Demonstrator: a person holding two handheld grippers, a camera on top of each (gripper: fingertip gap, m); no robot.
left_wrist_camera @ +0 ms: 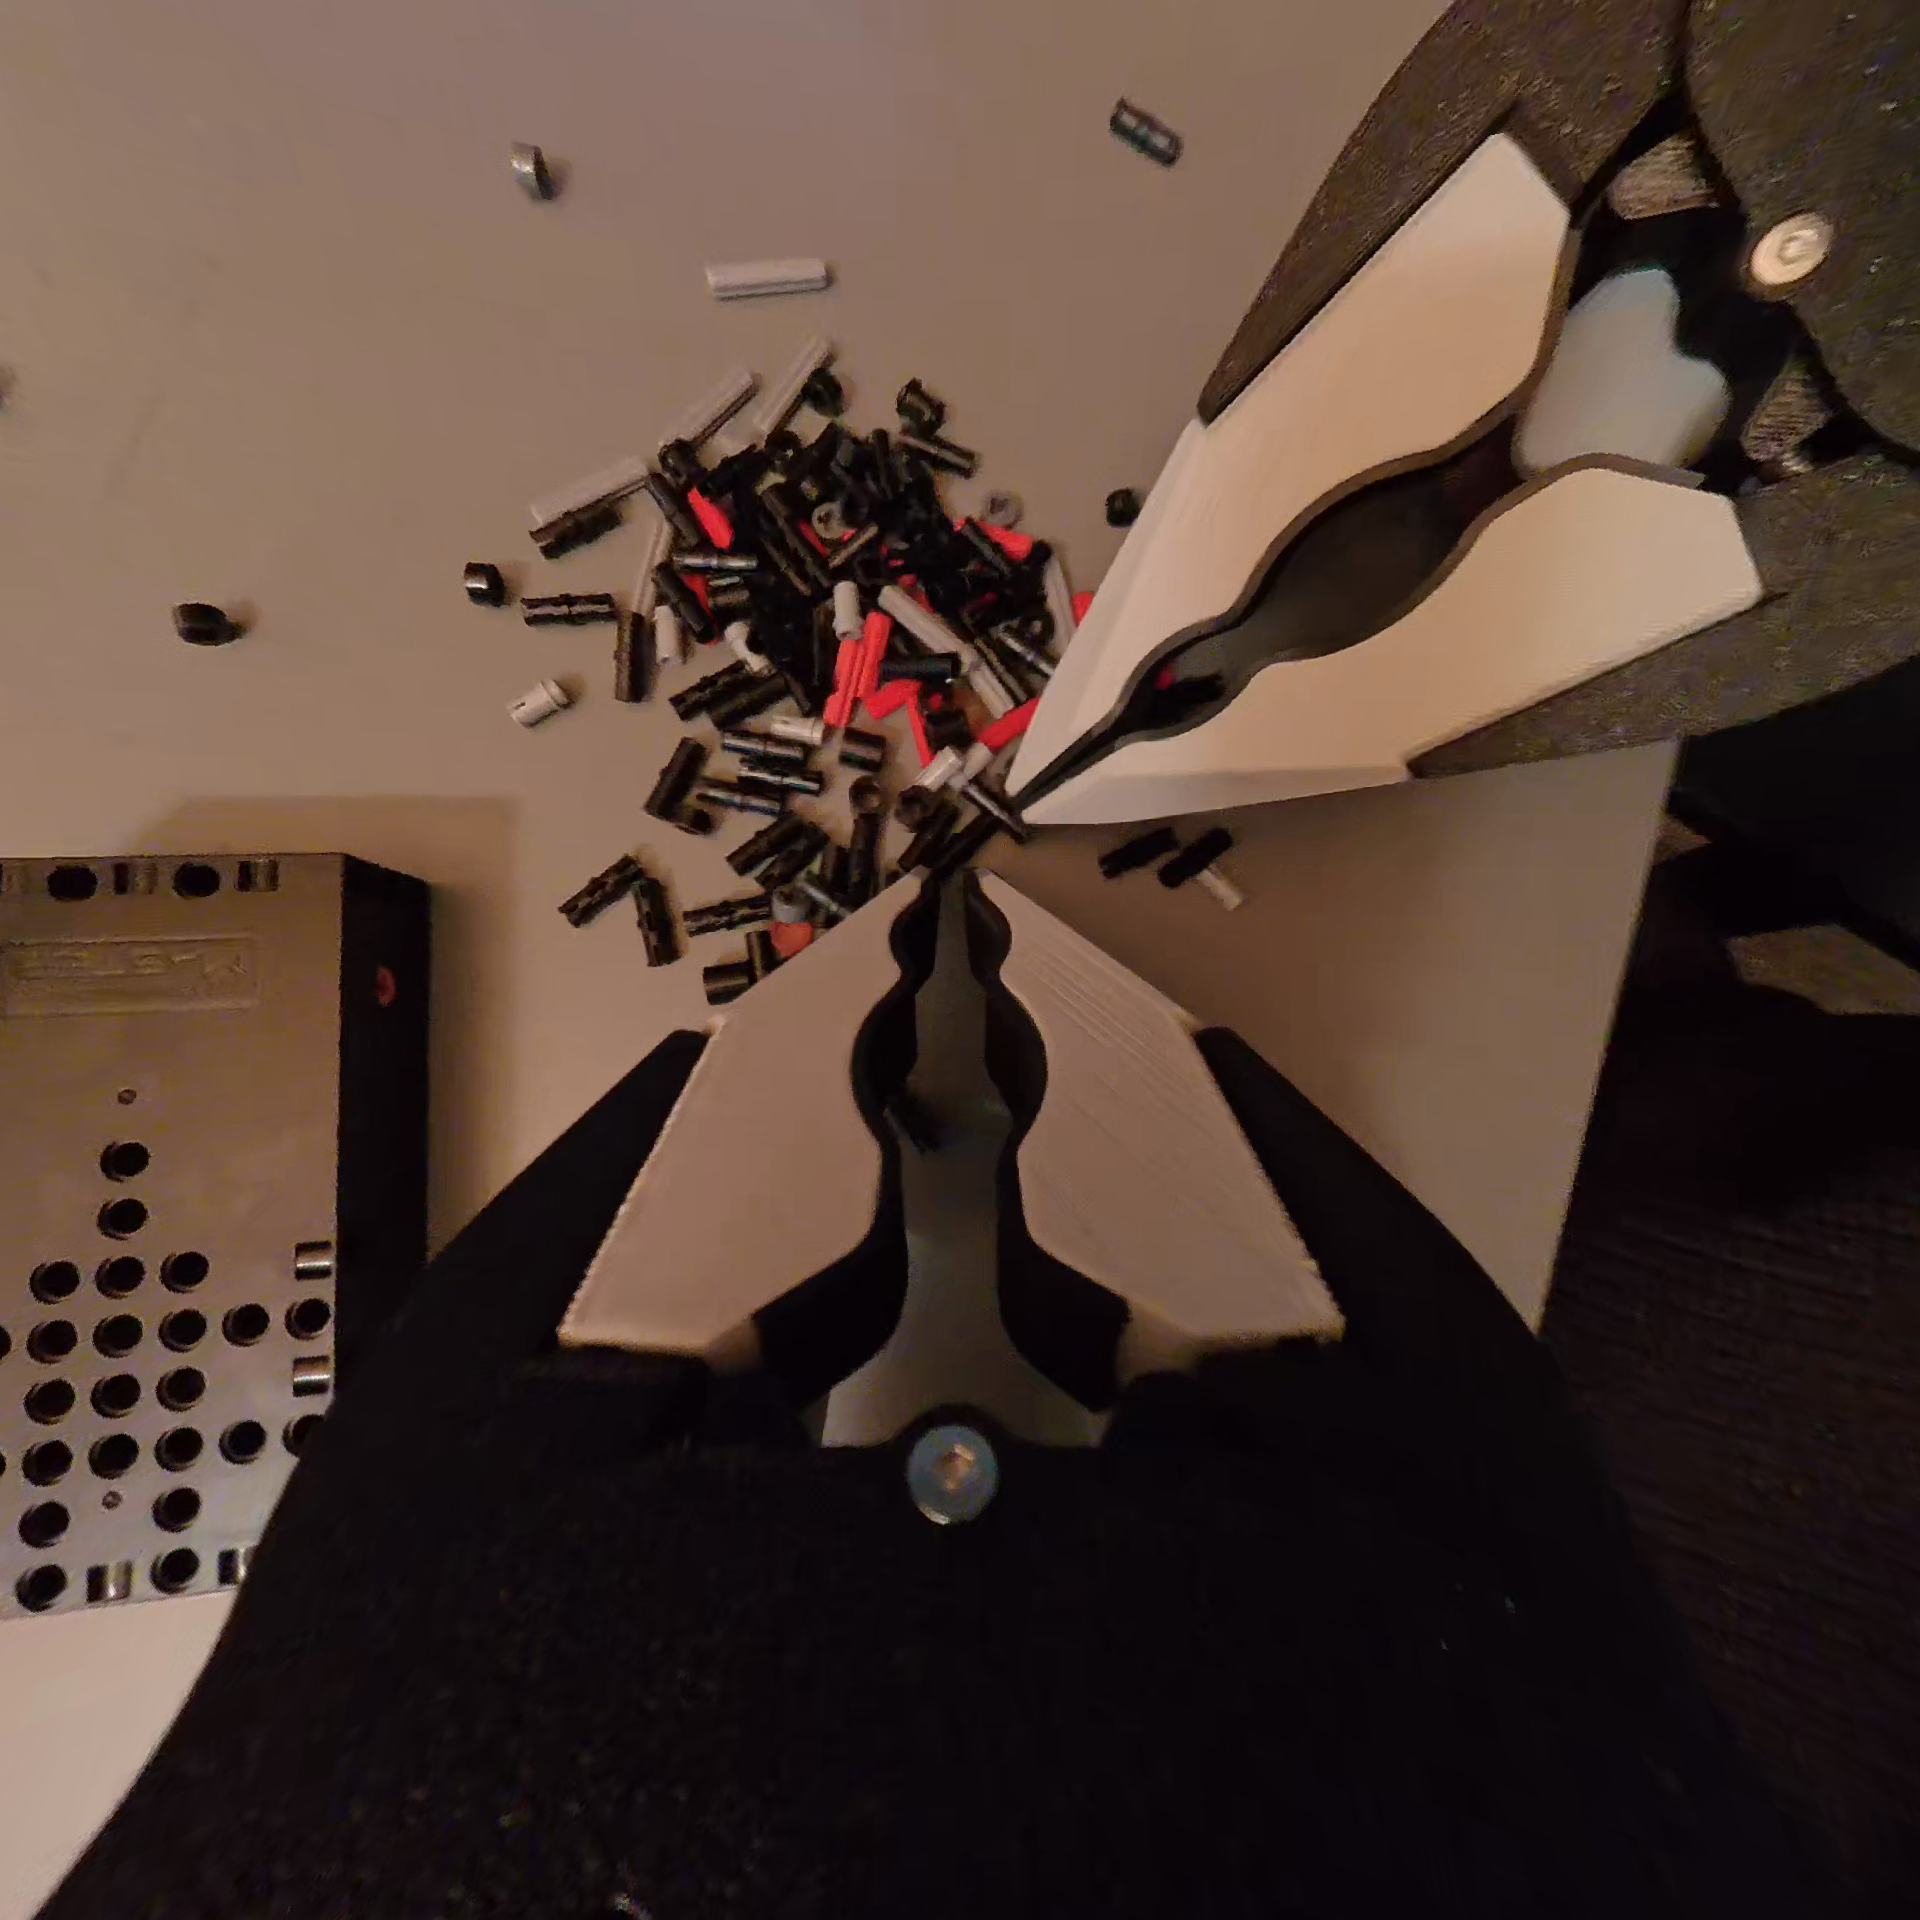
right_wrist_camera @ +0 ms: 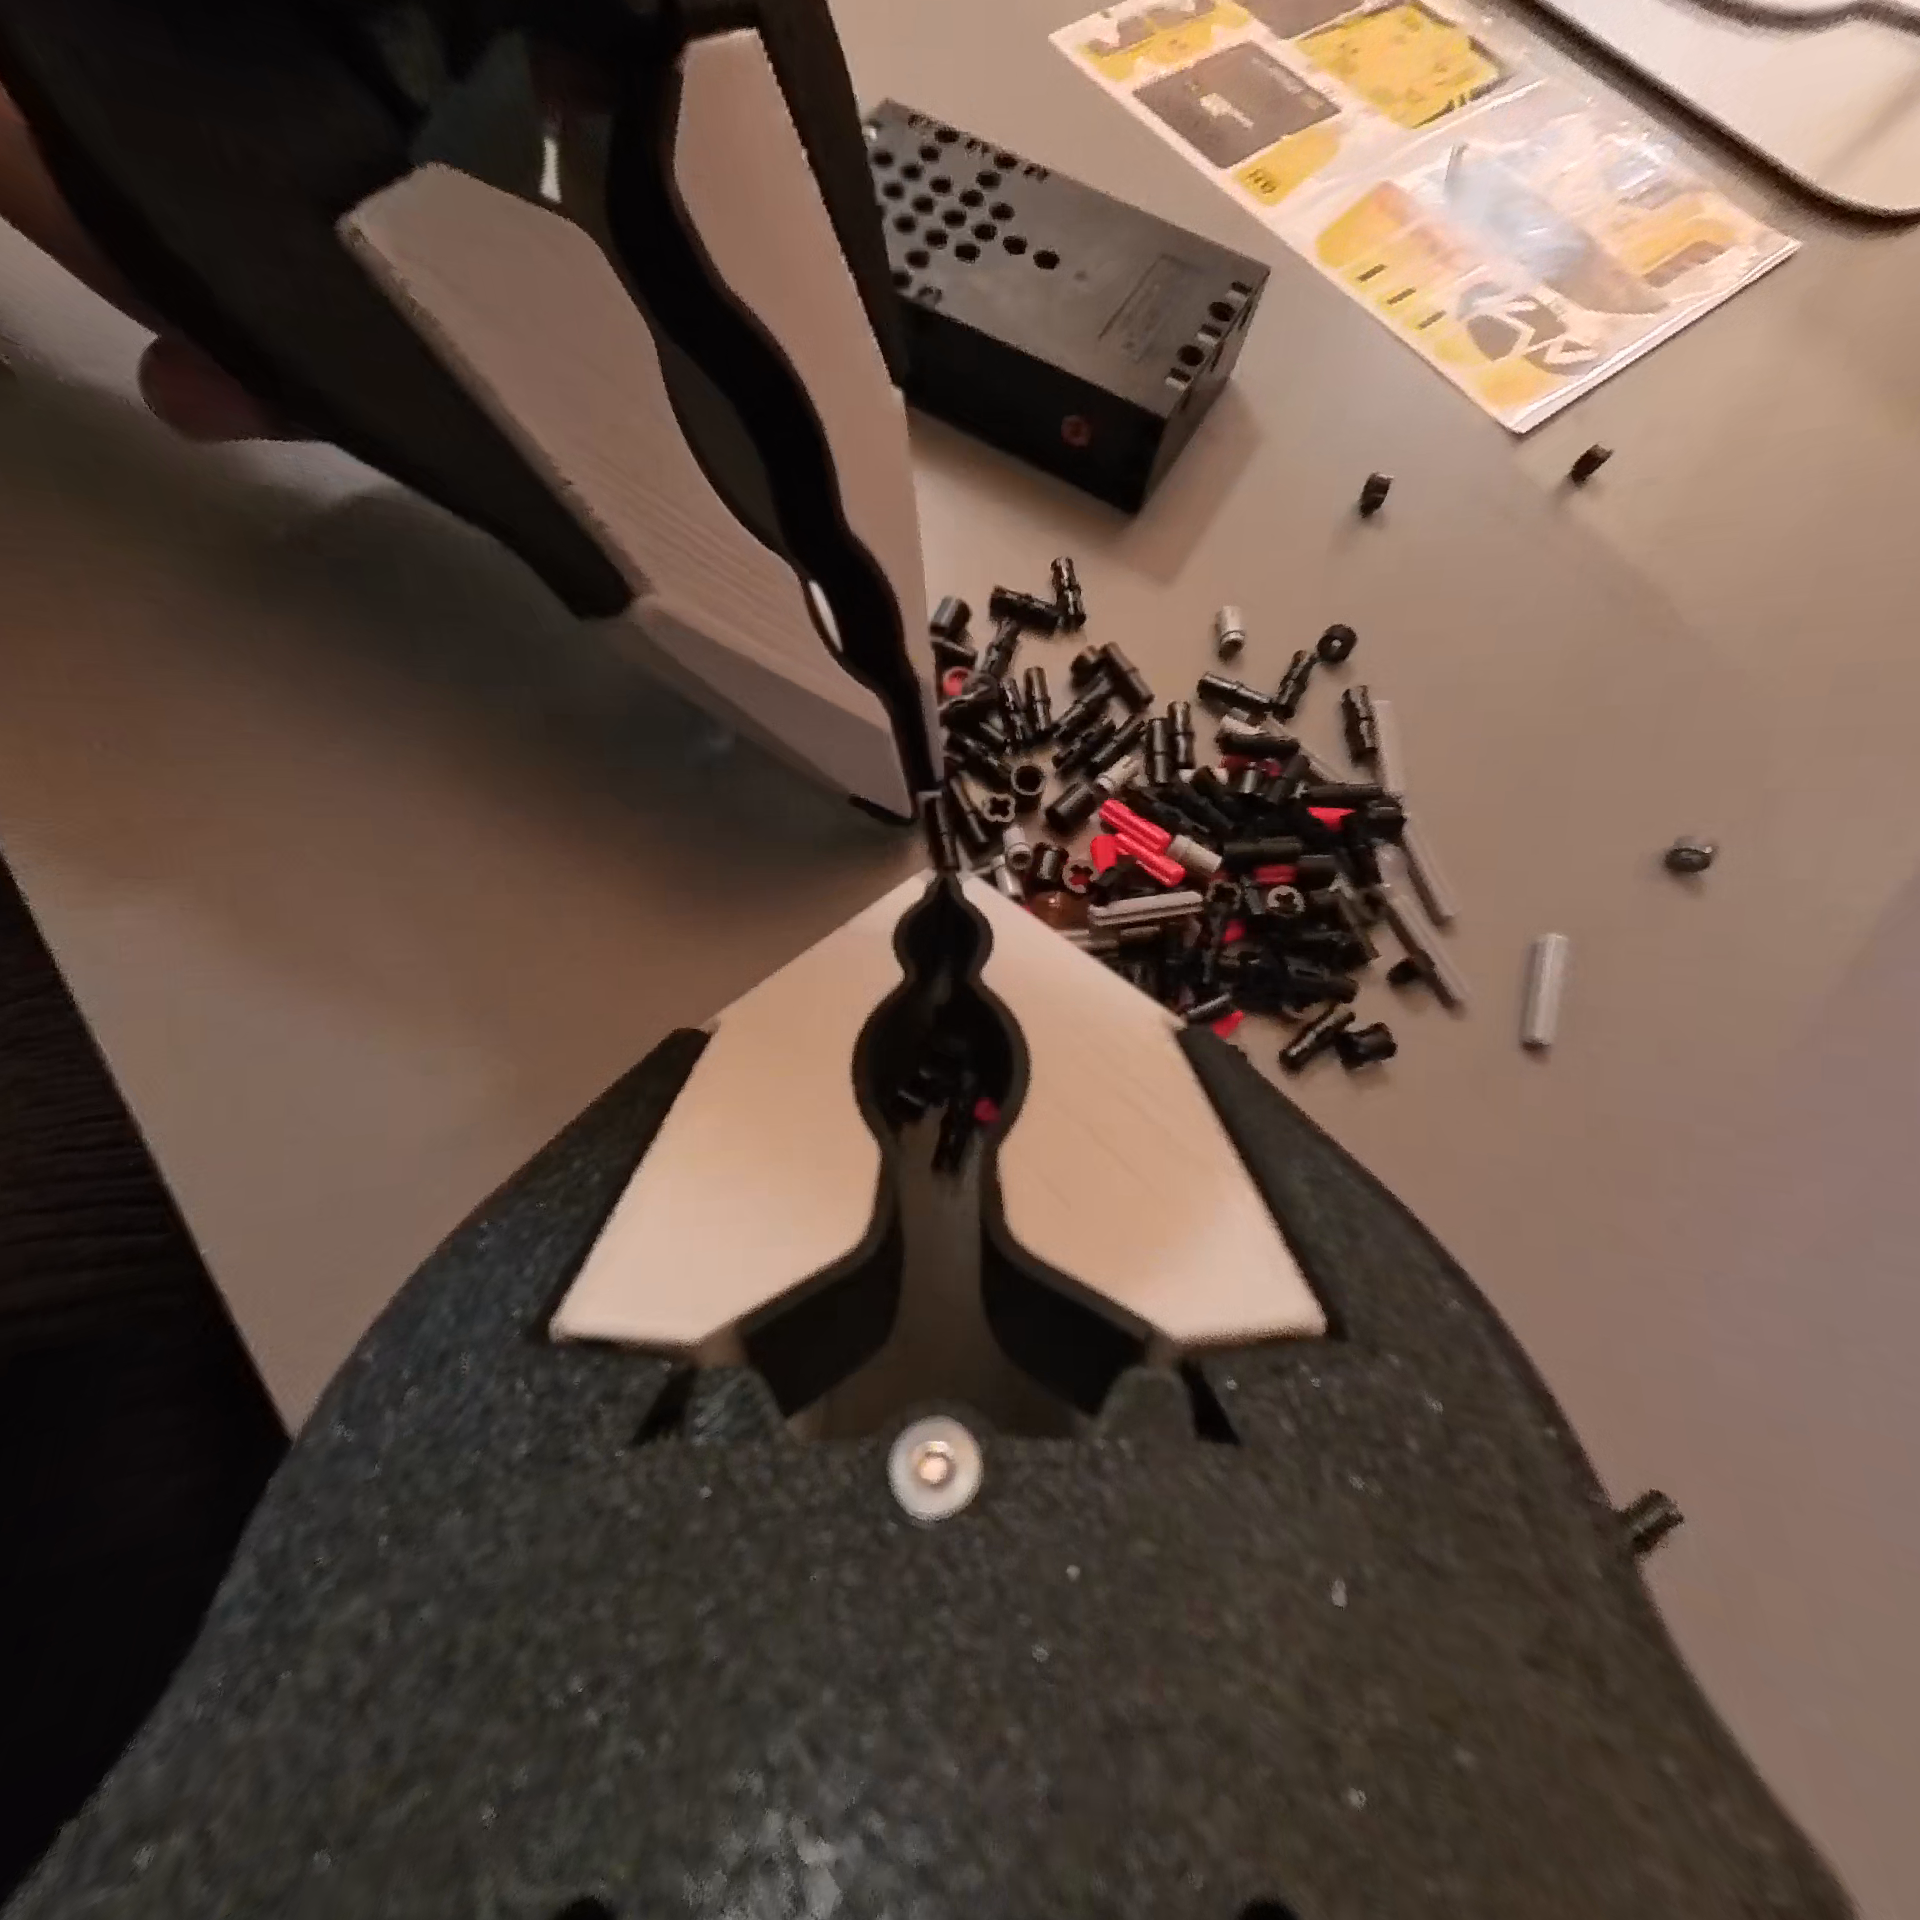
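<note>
A pile of small black, red and grey connector pins [left_wrist_camera: 831, 623] lies on the grey table [left_wrist_camera: 260, 364]; it also shows in the right wrist view [right_wrist_camera: 1195, 852]. My left gripper [left_wrist_camera: 951, 881] and my right gripper [right_wrist_camera: 945, 883] meet tip to tip at the near edge of the pile. A single black pin [right_wrist_camera: 938, 831] spans between the two tips, and each gripper is shut on one end of it. The pin also shows in the left wrist view [left_wrist_camera: 966, 844]. The right gripper [left_wrist_camera: 1016, 821] comes in from the upper right there. The left gripper [right_wrist_camera: 925, 795] comes in from the upper left in the right wrist view.
A black box with many round holes [left_wrist_camera: 177, 1226] stands left of the pile [right_wrist_camera: 1049, 312]. A yellow printed sheet [right_wrist_camera: 1434, 197] lies beyond it. Loose pins and a grey axle [right_wrist_camera: 1543, 987] are scattered around. The table edge [left_wrist_camera: 1600, 1143] runs at the right, with dark floor past it. My right tips are roughly 11 cm from the grey axle [right_wrist_camera: 1543, 987]. My left wrist view [left_wrist_camera: 767, 277] looks at it from another angle.
</note>
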